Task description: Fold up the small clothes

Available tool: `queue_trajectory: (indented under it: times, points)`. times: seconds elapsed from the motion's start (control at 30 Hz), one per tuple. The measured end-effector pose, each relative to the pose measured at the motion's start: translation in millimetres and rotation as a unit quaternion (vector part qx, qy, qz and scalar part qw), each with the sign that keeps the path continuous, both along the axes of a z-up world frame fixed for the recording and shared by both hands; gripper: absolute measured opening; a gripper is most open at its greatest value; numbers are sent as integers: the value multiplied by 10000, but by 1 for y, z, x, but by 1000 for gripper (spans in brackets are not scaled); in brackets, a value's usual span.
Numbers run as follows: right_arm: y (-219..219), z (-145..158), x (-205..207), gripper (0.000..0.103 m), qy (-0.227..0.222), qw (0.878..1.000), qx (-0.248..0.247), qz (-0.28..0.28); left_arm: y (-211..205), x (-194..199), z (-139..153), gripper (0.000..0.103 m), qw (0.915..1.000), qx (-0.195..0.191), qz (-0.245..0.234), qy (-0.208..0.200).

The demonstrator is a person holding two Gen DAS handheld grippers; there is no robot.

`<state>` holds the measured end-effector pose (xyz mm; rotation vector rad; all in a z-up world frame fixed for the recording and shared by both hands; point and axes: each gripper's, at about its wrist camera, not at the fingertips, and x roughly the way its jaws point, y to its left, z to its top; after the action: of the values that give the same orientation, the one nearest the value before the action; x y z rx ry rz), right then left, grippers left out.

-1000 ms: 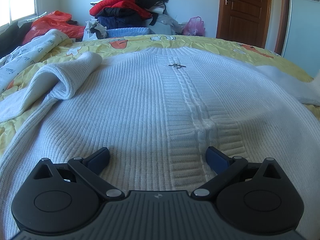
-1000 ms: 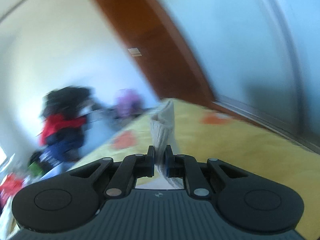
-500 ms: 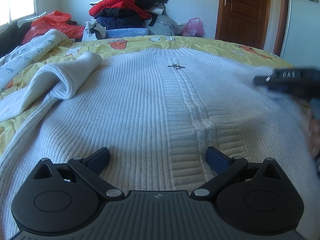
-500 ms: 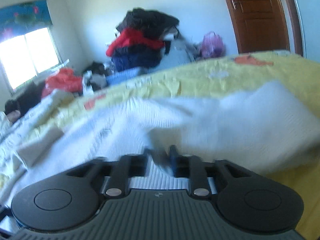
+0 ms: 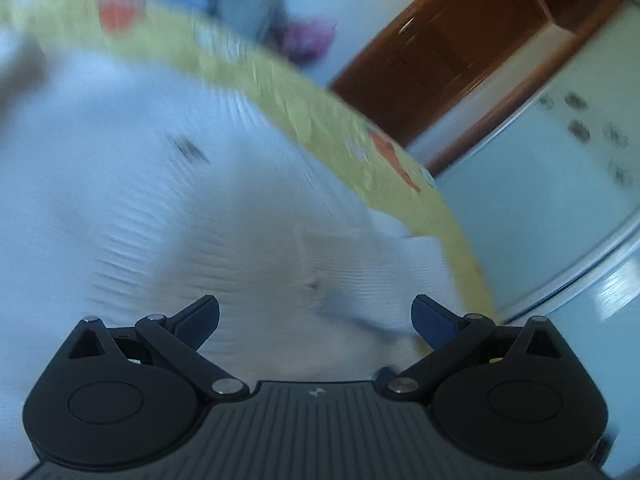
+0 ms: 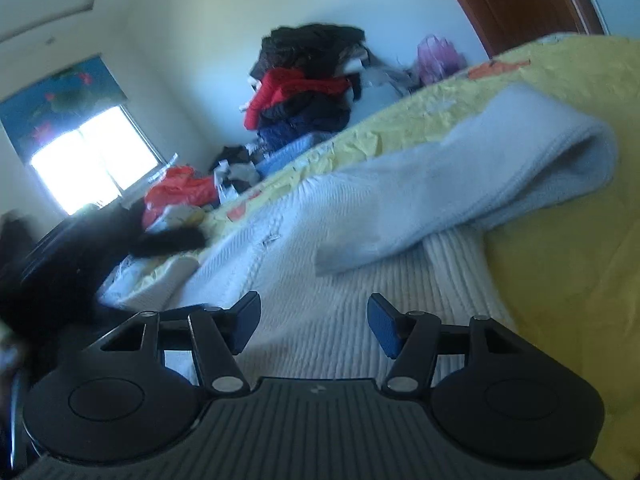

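item: white knit sweater [image 6: 340, 320], flat on the yellow bedspread [image 6: 560, 264], front up. right sleeve [image 6: 460, 200] folded inward across the body; i judge that step done. the other sleeve and the body folds look still to do.

my right gripper [image 6: 312, 326]: jaws have just been opening, now spread, nothing between them, low over the sweater's lower part, angled slightly down.

my left gripper [image 5: 316, 318]: jaws spread wide, empty, tilted over the sweater [image 5: 168, 220]; view blurred, so whether the fingers touch the knit i cannot tell.
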<state>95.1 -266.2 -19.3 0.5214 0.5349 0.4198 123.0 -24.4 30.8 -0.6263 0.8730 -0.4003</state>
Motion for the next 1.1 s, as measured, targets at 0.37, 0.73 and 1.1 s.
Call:
queue_trajectory:
  times: [0.37, 0.73, 1.1]
  points:
    - [-8, -8, 1, 67, 120, 9981, 575, 164, -59, 64, -35, 21, 9979, 310, -90, 566]
    - [-4, -8, 1, 66, 226, 9980, 580, 124, -73, 68, 5, 9, 9918, 1193, -334, -329]
    - [0, -7, 2, 66, 268, 9990, 354, 63, 15, 49, 9, 9, 9759, 2089, 329, -542]
